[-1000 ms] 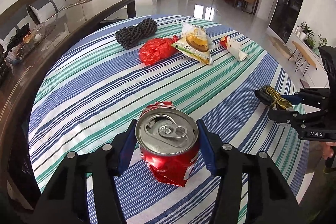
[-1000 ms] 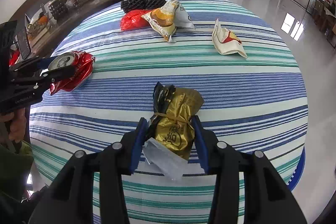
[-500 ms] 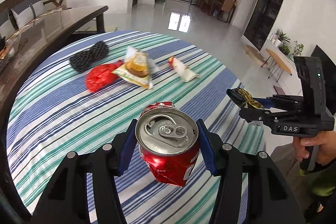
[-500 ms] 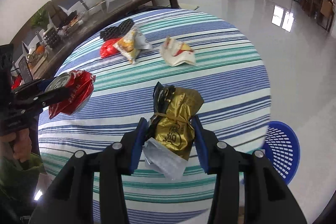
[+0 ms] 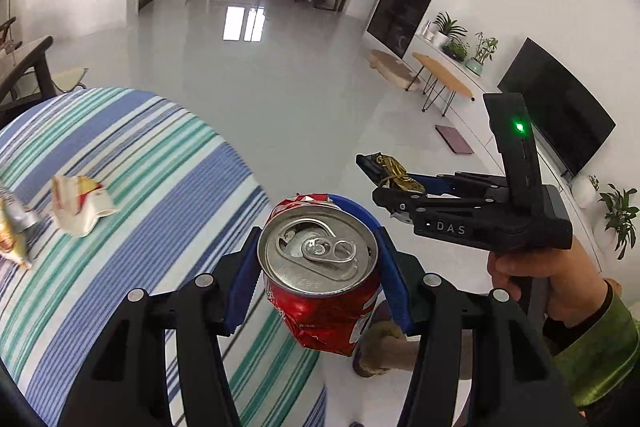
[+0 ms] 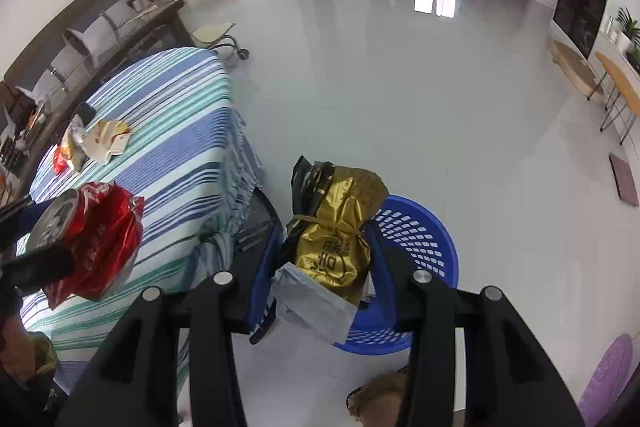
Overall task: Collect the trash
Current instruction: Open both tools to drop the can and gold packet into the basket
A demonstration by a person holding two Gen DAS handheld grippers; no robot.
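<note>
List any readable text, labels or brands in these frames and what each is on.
"DAS": white letters on the body of the right gripper, seen in the left wrist view.
Gold wrapper in the right gripper: large dark characters, not legible.
Crushed red can in the left gripper: white print on the side and embossing on the lid, too small to read.
Red sign over the far doorway: blurred.

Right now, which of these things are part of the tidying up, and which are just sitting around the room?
Part of the job:
- crushed red can, held in left gripper
- gold wrapper, held in right gripper
- blue basket on the floor
- white wrapper on the striped table

Just around:
- television
- potted plants
- round side tables
</note>
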